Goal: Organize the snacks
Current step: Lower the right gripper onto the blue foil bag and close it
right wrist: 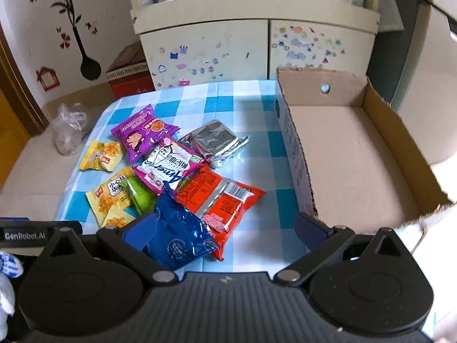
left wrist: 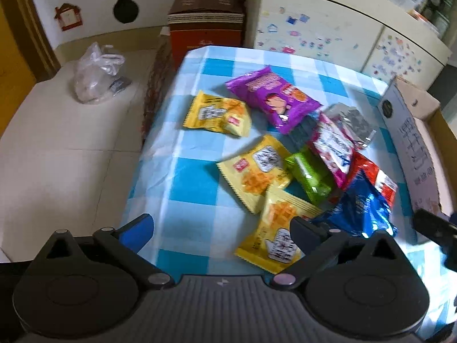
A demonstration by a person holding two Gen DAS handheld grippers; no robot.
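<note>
A: How are the snacks laid out?

B: A loose heap of packets is seen on the blue-and-white checked tablecloth (right wrist: 251, 154), just beside the left wall of the open cardboard box (right wrist: 351, 154). The blue foil packet (right wrist: 177, 237) is nearest, its long axis run diagonally from the far left down toward the near right. The red packet (right wrist: 220, 200) is laid beside it and partly under it, its long axis pointed from the far left to the near right as well.

A: And the others?

B: A pink-and-white packet (right wrist: 168, 165) is lapped over the far end of the red one, its print turned upside down. A purple packet (right wrist: 142, 135) is set behind it, tilted diagonally. A crumpled silver foil packet (right wrist: 214, 141) is found nearest the box. A small green packet (right wrist: 141, 193) is wedged between the pink-and-white one and three yellow packets, of which one (left wrist: 218, 114) is set apart at the far left.

A: What is noted of the tongs?

B: The left gripper (left wrist: 222, 230) is held spread wide above the near yellow packet (left wrist: 278, 228), nothing gripped. The right gripper (right wrist: 225, 227) is likewise spread, with the blue foil packet between its fingers but not pinched
</note>
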